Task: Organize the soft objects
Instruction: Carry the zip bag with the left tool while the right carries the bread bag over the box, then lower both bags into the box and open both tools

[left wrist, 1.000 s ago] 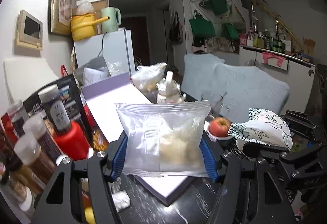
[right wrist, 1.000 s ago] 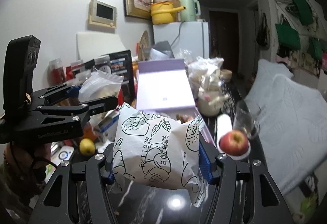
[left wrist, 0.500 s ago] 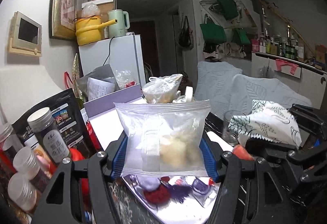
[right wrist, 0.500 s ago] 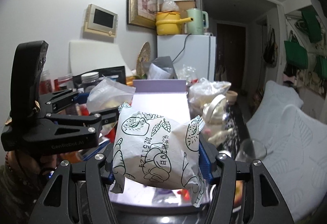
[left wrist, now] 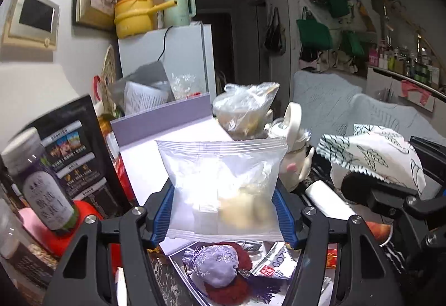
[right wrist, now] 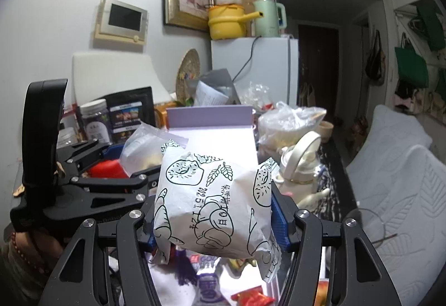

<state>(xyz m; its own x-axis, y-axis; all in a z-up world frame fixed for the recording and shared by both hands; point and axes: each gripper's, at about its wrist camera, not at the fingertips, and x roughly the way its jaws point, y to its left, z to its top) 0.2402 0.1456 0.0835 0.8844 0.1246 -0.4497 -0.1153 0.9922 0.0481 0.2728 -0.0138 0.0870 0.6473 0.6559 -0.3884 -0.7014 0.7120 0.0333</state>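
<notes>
We hold two soft packets above an open box, and both grips look easy to lose. At the centre of the left view, our left claw [left wrist: 223, 219] is clenched on the clear pouch [left wrist: 223, 186], its blue pads [left wrist: 163, 214] pinching only the lower sides. The pouch is slick film with loose pale contents slumped to the bottom right, so in our judgement it could slide out or tip as we lower it. At the right edge of that view, the bread bag [left wrist: 382, 155] in our other claw hangs close by; if both go down together, the claws may knock each other.

In the right view, centre, our right claw [right wrist: 213, 222] is clenched on the bread bag [right wrist: 214, 200], squeezing it from both sides. Too hard a squeeze would likely crush what is inside, and its crimped corner hangs low enough to snag the box contents.

The box [left wrist: 156, 163], lavender with its lid propped upright behind, lies below both claws. At the bottom of the left view it holds a lilac sachet [left wrist: 214, 267] on something red, plus a printed packet [left wrist: 276, 267]. To the right of the box on the crowded surface stand a tied bag [right wrist: 287, 124] and a white teapot [right wrist: 301, 166].
</notes>
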